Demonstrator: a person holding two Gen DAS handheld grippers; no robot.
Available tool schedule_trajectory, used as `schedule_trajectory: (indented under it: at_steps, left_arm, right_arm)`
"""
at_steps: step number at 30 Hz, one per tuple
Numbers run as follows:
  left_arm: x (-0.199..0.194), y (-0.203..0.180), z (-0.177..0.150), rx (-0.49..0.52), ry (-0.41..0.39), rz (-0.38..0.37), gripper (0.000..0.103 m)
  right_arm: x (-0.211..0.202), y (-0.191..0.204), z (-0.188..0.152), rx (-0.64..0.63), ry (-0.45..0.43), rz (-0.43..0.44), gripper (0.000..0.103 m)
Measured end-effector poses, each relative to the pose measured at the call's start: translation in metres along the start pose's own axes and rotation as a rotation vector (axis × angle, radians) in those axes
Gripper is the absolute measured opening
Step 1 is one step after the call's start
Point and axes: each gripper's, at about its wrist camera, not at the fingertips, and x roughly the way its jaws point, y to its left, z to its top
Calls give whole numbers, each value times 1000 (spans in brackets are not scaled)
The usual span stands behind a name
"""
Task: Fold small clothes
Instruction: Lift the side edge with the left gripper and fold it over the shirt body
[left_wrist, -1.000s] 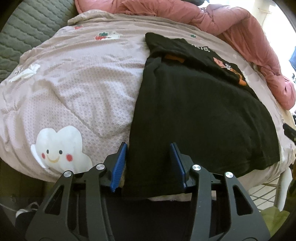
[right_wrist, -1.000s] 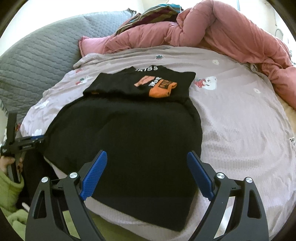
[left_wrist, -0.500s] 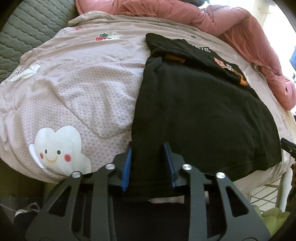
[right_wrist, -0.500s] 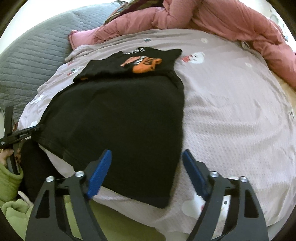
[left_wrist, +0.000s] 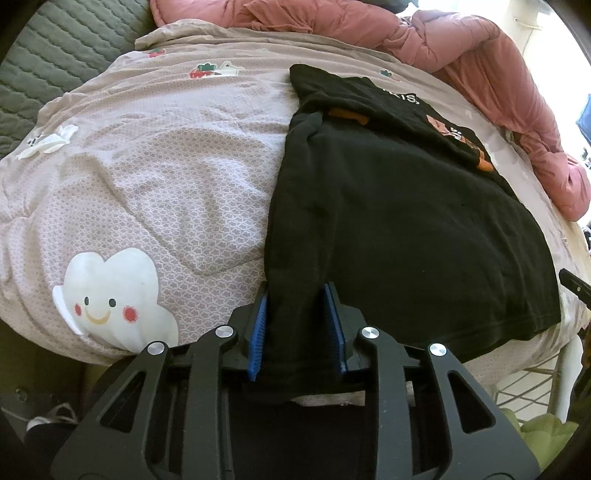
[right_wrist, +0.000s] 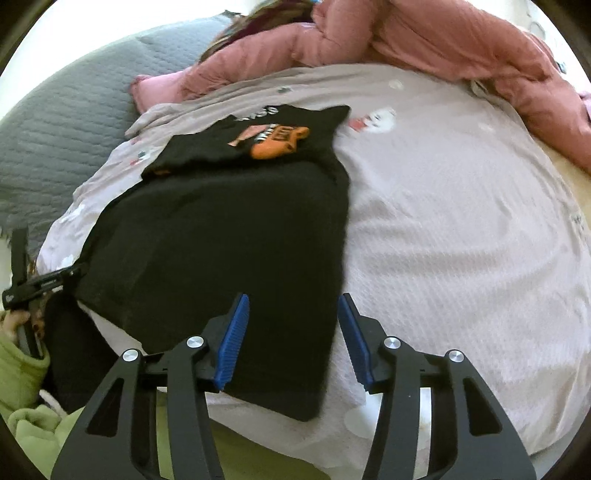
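Note:
A black T-shirt (left_wrist: 399, 221) with an orange print lies flat on the bed, its top part folded over toward me. My left gripper (left_wrist: 295, 317) is shut on the shirt's near left hem corner, the cloth bunched between its blue pads. In the right wrist view the shirt (right_wrist: 229, 240) fills the middle, and my right gripper (right_wrist: 291, 332) is open, its fingers on either side of the shirt's near right hem corner. The left gripper also shows in the right wrist view (right_wrist: 74, 273) at the shirt's other corner.
The bed carries a mauve quilt (left_wrist: 155, 177) with cloud and strawberry prints. A pink duvet (right_wrist: 424, 44) is heaped at the far side. A grey quilted headboard (right_wrist: 62, 129) stands at the left. A green sleeve (right_wrist: 22, 365) holds the left gripper.
My left gripper has closed on the shirt's left hem corner. My right gripper has narrowed and moved right and forward, onto the right hem corner.

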Motion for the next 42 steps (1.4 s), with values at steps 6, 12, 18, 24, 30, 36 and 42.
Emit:
schedule_trajectory:
  at_steps: [6,12,18,24,30,36,42]
  left_arm:
    - [0,1,0,-2,-2,-5,22]
    - [2,1,0,-3,0,-5,23]
    - [1,0,0,0,-7,4,21]
    - [3,6,1,-18,-2,-24,20]
    - [-2,-1,1,3,-24,-8,5]
    - [-20,-3,9,-3,-76,-23,3]
    - [-45,-10,35,-3,-155,-47,3]
  right_arm:
    - [22,-12,-2,45,64,-4,49]
    - [24,-13,-5,45,65,18,48]
    - [23,-9,-8,13,75,56,30]
    - [23,-14,-11,23,76,100,25]
    - [2,-13,1,-3,-6,129,9]
    - [-22,-14,19,-24,-113,145,8]
    - [-33,-18,42,-27,-191,159,8]
